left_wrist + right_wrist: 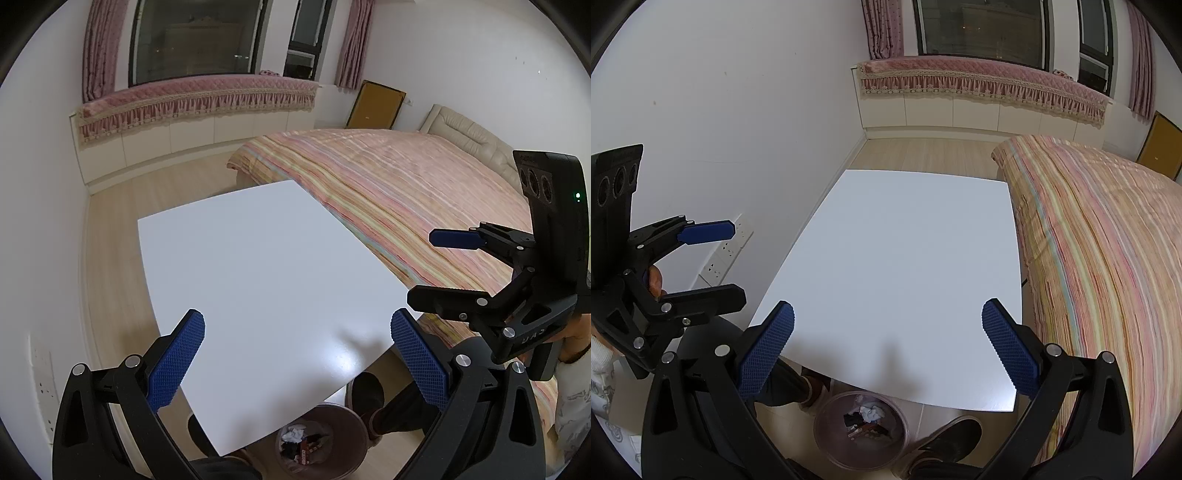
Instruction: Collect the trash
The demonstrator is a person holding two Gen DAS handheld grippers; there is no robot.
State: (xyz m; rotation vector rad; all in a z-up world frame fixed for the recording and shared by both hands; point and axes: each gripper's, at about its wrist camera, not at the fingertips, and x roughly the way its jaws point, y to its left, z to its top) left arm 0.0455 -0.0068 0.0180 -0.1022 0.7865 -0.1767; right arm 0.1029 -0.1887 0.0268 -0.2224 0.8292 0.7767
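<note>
Left gripper [297, 360] spread wide, nothing between its blue pads [177, 363], held above the near edge of the white table [258, 258]. Right gripper [886, 354] likewise wide apart and holding nothing, above the same near edge. Each shows in the other's view: the right gripper at far right in the left view, jaws apart, over the bed side; the left gripper at far left in the right view, jaws apart, by the wall.

Bin [862, 428] stands on the floor just under the table's near edge, translucent, round. Trash [866, 417] lies inside it: white crumpled paper plus dark and red wrappers. The table edge overlaps part of the bin rim in the left view [317, 439].

Shoes [951, 441] flank the bin, one each side, close to it. Bed [1100, 258] with a striped cover runs along the table's right side, just beside it. Wall sockets [720, 258] to the left of the table. Window seat [979, 85] with pink frilled cover at the far wall, pink curtains [99, 48] above. Brown board [376, 105] leans on the wall behind the bed.
</note>
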